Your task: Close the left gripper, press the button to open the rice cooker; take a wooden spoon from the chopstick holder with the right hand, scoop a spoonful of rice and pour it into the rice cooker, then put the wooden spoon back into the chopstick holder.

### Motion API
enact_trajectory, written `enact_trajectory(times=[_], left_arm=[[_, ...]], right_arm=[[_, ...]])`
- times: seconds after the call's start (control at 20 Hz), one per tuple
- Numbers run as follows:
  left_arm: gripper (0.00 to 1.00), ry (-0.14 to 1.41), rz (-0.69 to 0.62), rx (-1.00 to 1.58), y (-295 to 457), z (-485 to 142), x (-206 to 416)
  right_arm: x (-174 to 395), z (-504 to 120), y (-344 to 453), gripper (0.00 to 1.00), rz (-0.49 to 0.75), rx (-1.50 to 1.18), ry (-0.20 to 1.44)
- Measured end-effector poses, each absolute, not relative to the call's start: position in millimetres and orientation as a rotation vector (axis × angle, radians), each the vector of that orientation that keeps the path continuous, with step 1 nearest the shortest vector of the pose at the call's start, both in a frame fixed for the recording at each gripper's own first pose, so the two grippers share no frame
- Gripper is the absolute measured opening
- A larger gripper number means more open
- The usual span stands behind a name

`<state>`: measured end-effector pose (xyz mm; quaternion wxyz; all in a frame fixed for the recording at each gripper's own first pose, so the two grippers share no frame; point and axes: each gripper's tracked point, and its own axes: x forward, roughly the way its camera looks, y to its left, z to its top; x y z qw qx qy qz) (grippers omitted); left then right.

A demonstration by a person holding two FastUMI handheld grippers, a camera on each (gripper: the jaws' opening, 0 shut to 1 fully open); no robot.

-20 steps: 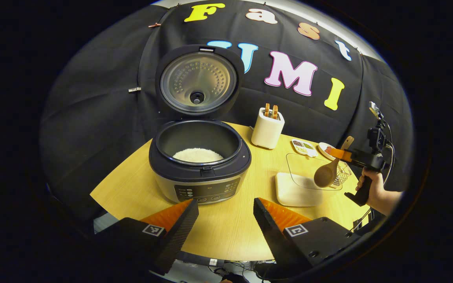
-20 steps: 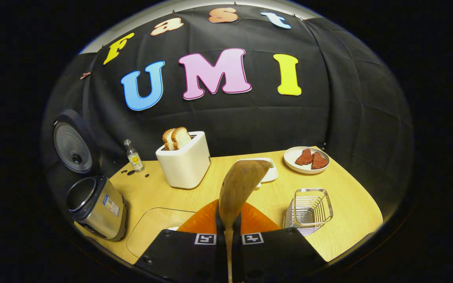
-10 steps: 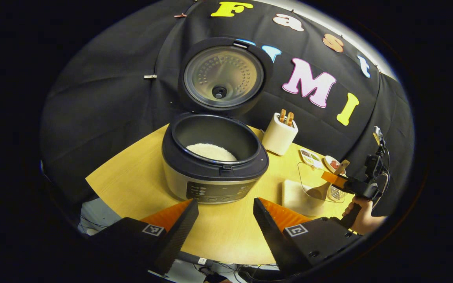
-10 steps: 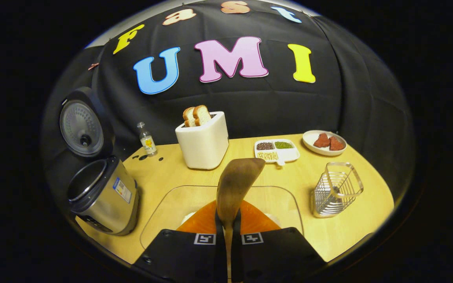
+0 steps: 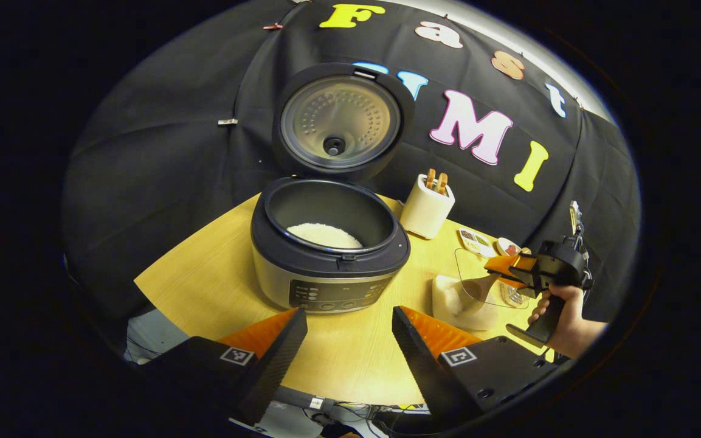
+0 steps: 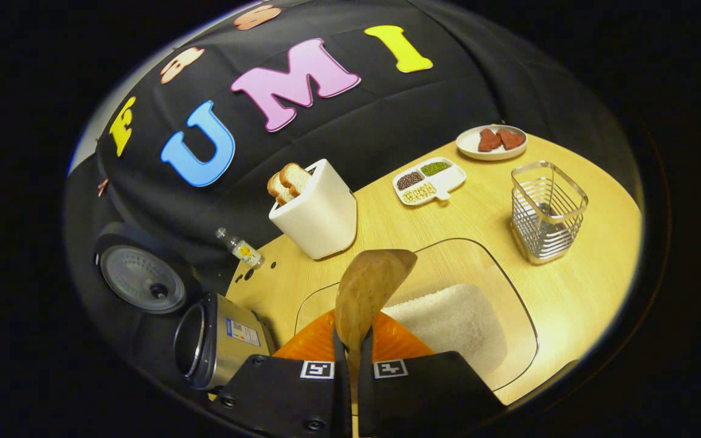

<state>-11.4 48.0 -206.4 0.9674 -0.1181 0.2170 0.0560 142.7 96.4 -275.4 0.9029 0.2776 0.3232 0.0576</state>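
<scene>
Left gripper [image 5: 349, 340]: jaws spread wide, nothing between them, held low over the near edge of the tabletop [image 5: 204, 286], facing the rice cooker [image 5: 329, 267]. Rice cooker lid [image 5: 339, 121] up and standing upright behind the pot, a heap of white rice [image 5: 324, 235] lying in the bottom of the inner pot.

Right gripper [image 6: 353, 350]: jaws clamped tight on the handle of the wooden spoon [image 6: 367, 292], bowl of the spoon jutting forward and up past the fingertips. Seen from the left gripper view, right gripper [image 5: 517, 267] held by a hand [image 5: 566, 322] at the far right, spoon bowl [image 5: 481, 285] tipped down toward the clear container [image 5: 478, 283]. In the right gripper view, spoon bowl poised above the clear rice container [image 6: 508, 292], white rice [image 6: 447, 319] piled inside it just beyond the spoon; whether the spoon touches the rice, cannot tell.

Wire chopstick holder [image 6: 546, 210] upright on the tabletop, to the right of the rice container and apart from it. White toaster [image 6: 317, 210] with two bread slices behind the container, a small bottle [image 6: 241, 248] to its left, a divided dish of beans [image 6: 428, 180] and a plate [image 6: 491, 143] with red pieces farther back.
</scene>
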Motion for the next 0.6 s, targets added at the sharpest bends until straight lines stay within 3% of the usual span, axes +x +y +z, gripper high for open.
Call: enact_trajectory(times=[0.2,0.6], left_arm=[[0.93,0.413,0.077,-0.21,47,-194,-5],[0.96,0.369,0.028,-0.186,51,-175,0]], right_arm=[[140,-269,65,0.09,0.022,0.687,0.667],[142,-227,12,0.08,-0.102,0.834,0.593]])
